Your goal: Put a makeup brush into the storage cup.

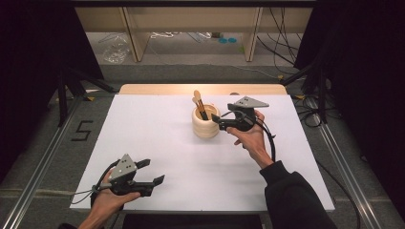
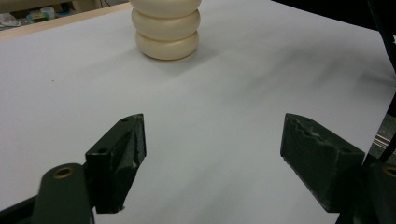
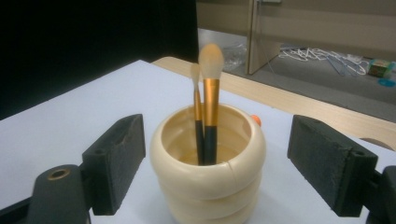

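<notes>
2 brushes [image 3: 207, 105] inside holder [image 3: 208, 172] (right gripper view)

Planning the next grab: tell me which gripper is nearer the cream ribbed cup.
Right. The right gripper sits just beside the cup, its open fingers flanking it without touching. The left gripper rests open at the near table edge, far from it.

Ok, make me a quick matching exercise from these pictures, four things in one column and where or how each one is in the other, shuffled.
Things:
1. cream holder
2. makeup brushes
3. left gripper
4. right gripper

Places or states:
A. standing bristles up inside the pot
B. open, low at the near left of the table
C. open, just right of the pot
D. towards the far side of the white table

Pairs: 1-D, 2-A, 3-B, 4-C
</notes>
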{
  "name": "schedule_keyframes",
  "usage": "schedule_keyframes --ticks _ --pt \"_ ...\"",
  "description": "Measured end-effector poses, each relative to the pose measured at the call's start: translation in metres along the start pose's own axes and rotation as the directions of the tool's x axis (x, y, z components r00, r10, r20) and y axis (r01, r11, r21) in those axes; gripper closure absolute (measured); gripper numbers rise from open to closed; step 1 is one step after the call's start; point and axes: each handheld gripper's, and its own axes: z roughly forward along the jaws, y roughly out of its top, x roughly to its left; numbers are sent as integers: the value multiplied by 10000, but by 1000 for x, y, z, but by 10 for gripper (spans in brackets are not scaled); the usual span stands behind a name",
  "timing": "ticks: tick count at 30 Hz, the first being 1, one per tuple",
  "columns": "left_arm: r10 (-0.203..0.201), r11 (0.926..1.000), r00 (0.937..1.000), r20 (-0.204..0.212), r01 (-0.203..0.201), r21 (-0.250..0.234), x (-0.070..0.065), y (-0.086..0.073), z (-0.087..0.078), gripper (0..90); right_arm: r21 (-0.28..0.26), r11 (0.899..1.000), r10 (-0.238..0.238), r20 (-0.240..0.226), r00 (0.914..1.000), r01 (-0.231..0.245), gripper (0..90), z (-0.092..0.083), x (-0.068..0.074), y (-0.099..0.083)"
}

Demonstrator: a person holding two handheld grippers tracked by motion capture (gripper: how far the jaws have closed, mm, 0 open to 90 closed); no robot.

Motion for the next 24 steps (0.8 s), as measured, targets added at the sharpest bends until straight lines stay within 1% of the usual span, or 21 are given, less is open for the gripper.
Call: schedule_keyframes --ticks 3,4,5,6,7,9,10,12,13,14,15,16,17,18,19,22,24 --pt "-47 10000 10000 -22 47 -50 0 0 0 225 -74 9999 -152 -16 9999 152 203 -6 4 -2" --pt "-61 10000 10000 -15 61 -66 0 0 0 225 -87 9997 -241 56 9997 242 203 -8 6 -3" --pt "-54 10000 10000 -7 54 -65 0 1 0 225 -56 9999 -139 -18 9999 138 203 -11 8 -4" --pt "-16 10000 10000 -2 16 -60 0 1 0 225 -94 9998 -199 11 9998 199 203 -12 9 -4" --pt "37 10000 10000 31 -36 -36 0 1 0 224 -82 9999 -127 -105 9999 126 202 -14 10 -5" --pt "-2 10000 10000 33 3 -47 0 1 1 225 -109 9996 -250 -62 9997 249 199 -18 13 -6" --pt "-23 10000 10000 34 23 -59 -1 1 1 225 -23 9998 -177 -72 9998 177 197 -20 14 -7" --pt "18 10000 10000 -10 -18 -69 -1 1 1 225 -92 9999 -85 -187 9998 83 199 -23 17 -8" --pt "35 10000 10000 -36 -35 -38 -1 1 1 225 -26 10000 2 -214 9998 -2 199 -25 19 -9" --pt "32 10000 10000 -36 -32 -40 -1 1 1 225 -158 9997 -210 -99 9997 208 199 -27 20 -10" --pt "6 10000 10000 -41 -6 -54 -1 1 1 225 40 9999 -94 -184 9998 95 198 -29 22 -10" --pt "-2 10000 10000 -33 2 -58 -2 1 1 225 -176 9997 -194 -154 9997 192 199 -30 22 -11" --pt "-4 10000 10000 -29 4 -64 -2 1 2 225 -154 9995 -273 -98 9996 271 199 -32 23 -12" --pt "-3 10000 10000 -33 3 -70 -2 1 2 225 -232 9994 -273 -141 9995 270 195 -33 24 -13" --pt "15 10000 10000 -31 -16 -68 -2 1 2 225 -134 9992 -382 -109 9992 381 193 -36 25 -14" --pt "-1 10000 10000 -44 0 -85 -2 1 2 225 -272 9990 -366 -164 9992 361 195 -41 28 -16" --pt "-27 9999 10000 5 27 -151 -1 2 1 225 -164 9990 -415 -148 9990 412 196 -46 30 -17"
